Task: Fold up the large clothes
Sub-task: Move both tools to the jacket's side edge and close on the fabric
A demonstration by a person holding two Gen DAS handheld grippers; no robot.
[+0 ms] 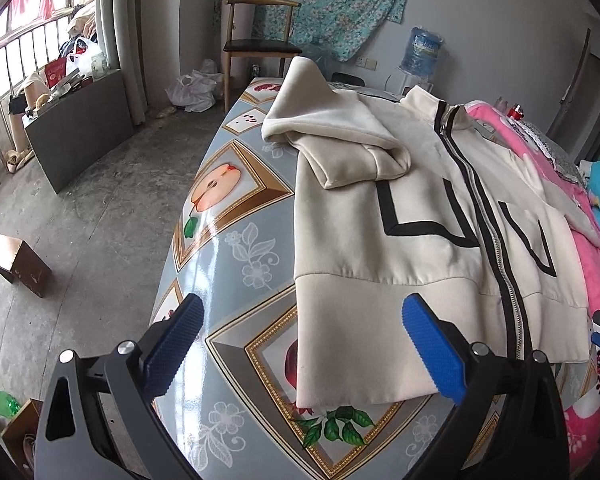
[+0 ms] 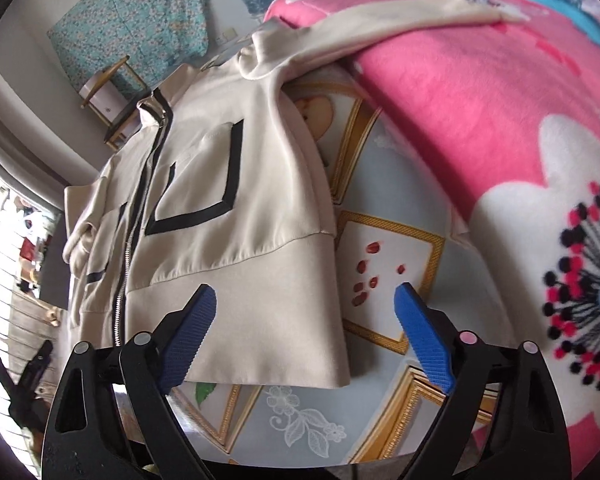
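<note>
A cream zip-up jacket (image 1: 416,184) with black stripes lies front up on the table, zipped shut. Its left sleeve (image 1: 332,136) is folded across the chest. Its right sleeve (image 2: 400,24) trails onto a pink blanket. My left gripper (image 1: 300,312) is open and empty above the jacket's near left hem corner. My right gripper (image 2: 306,300) is open and empty above the near right hem corner (image 2: 328,372). The jacket also shows in the right wrist view (image 2: 220,184).
The table (image 1: 228,256) has a glossy fruit-print cover. A pink flowered blanket (image 2: 480,120) lies along its right side. A wooden chair (image 1: 260,40) and a water bottle (image 1: 422,52) stand behind. A cardboard box (image 1: 18,264) sits on the floor at left.
</note>
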